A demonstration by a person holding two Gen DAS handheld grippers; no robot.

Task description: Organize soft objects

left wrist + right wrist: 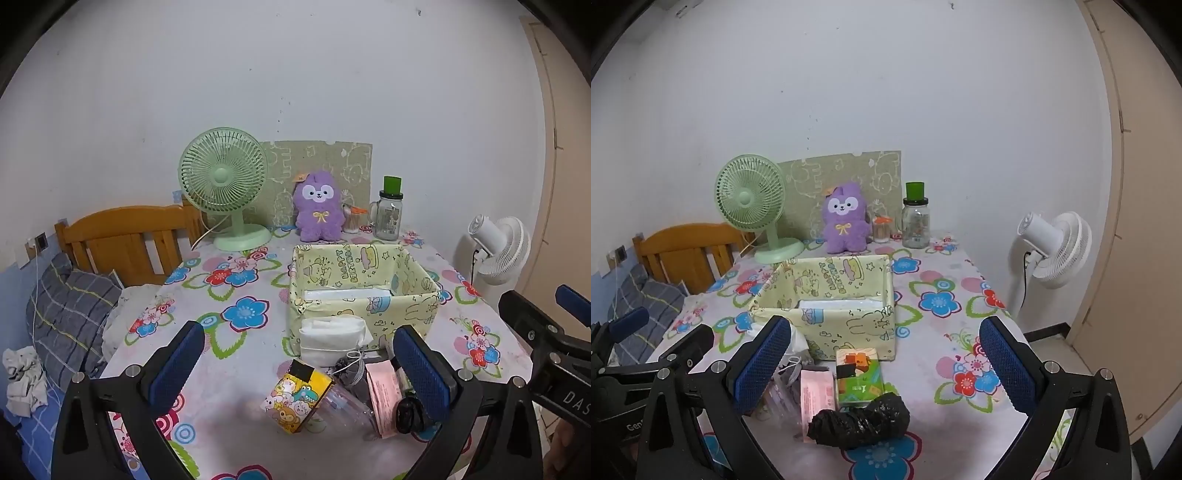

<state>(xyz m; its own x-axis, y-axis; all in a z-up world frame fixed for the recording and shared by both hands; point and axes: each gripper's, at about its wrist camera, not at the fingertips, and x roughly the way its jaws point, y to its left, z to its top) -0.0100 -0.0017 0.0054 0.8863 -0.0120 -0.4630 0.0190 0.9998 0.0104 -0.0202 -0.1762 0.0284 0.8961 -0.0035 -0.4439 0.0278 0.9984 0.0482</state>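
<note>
A pale yellow cartoon-print fabric box (402, 312) (849, 325) sits mid-table with a white flat pack inside. Before it lies a small pile: a white tissue pack (332, 341), a yellow cartoon tissue pack (299, 400), a pink packet (382, 393) (816, 395), a green tissue pack (858, 380) and a black plastic-bag roll (860, 422). My left gripper (299, 369) hangs open over the pile's left side, nothing between its pads. My right gripper (886, 369) is open above the green pack and black roll. A purple plush toy (317, 206) (846, 219) stands at the back.
A green desk fan (225, 184) (753, 206), a glass jar with green lid (389, 210) (916, 221) and a cotton-swab tub (351, 219) line the table's back by the wall. A white standing fan (1052, 251) is right of the table; a bed with wooden headboard (122, 240) left.
</note>
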